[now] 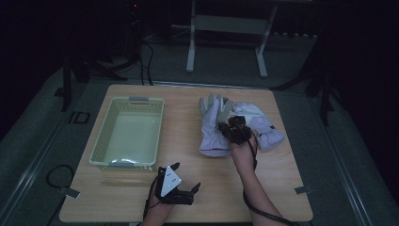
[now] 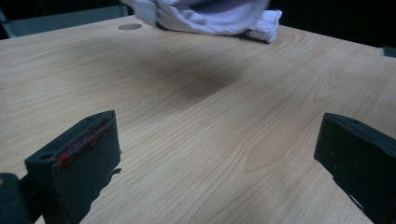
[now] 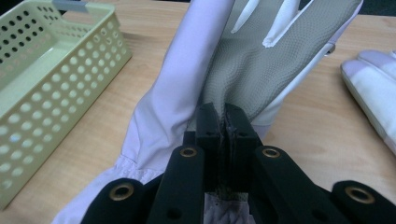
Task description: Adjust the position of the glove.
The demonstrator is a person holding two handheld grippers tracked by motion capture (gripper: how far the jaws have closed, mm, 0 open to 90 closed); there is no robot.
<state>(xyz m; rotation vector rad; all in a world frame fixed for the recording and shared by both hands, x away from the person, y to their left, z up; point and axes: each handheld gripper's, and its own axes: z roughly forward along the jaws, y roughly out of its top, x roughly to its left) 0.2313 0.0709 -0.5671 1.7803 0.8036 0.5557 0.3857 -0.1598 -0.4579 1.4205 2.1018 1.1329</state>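
Two gloves (image 1: 237,127) lie beside the basket (image 1: 128,133), table edge (image 1: 188,220) well apart.

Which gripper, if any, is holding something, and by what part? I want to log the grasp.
The right gripper is shut on the glove, pinching its grey palm fabric near the cuff. The left gripper is open and holds nothing.

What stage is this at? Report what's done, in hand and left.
Done: nothing is in the pale green perforated plastic basket yet. In hand: the right gripper is shut on the palm fabric of the lilac and grey padded glove. Left: presumably moving that glove, then the second lilac glove; the left gripper waits open above the wooden table.
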